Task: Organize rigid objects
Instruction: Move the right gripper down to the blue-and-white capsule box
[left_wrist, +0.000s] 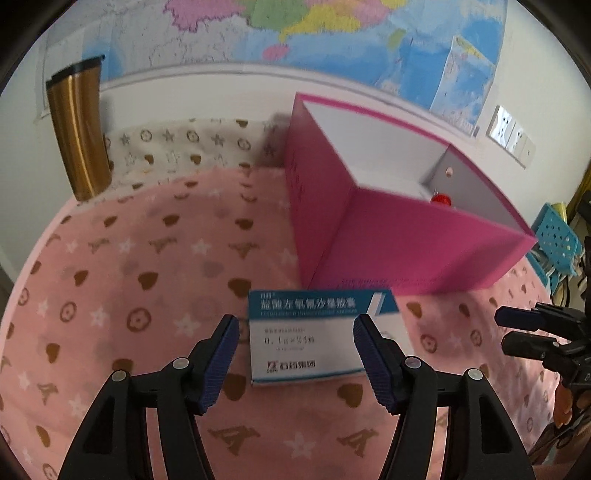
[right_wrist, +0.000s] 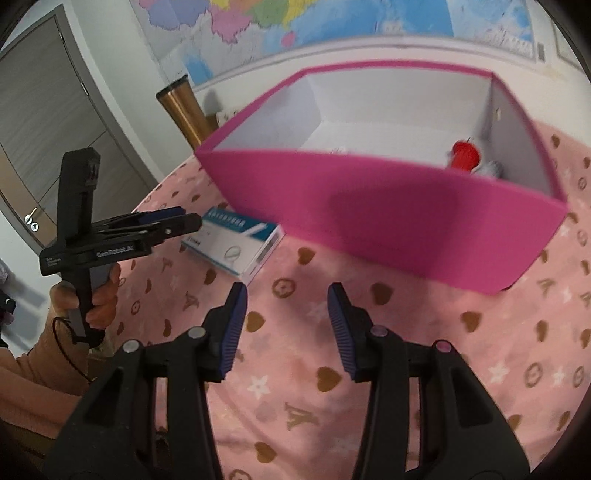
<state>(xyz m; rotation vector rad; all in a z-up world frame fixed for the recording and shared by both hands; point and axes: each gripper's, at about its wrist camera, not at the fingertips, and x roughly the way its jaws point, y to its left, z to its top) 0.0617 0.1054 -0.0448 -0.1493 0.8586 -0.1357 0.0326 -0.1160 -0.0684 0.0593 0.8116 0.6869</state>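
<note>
In the left wrist view, the carton (left_wrist: 321, 332) lies at lower centre on the cloth (left_wrist: 129, 277), flat, between the spread fingers of the left claw (left_wrist: 295, 354). The box (left_wrist: 388, 221) stands just behind it, filling the centre right of the frame. A bottle (left_wrist: 441, 200) sits inside the box at its right end. The flask (left_wrist: 77, 129) stands upright at upper left, well apart from the box. The map (left_wrist: 332, 33) hangs along the top. The right claw (left_wrist: 509, 328) enters at the right edge.
</note>
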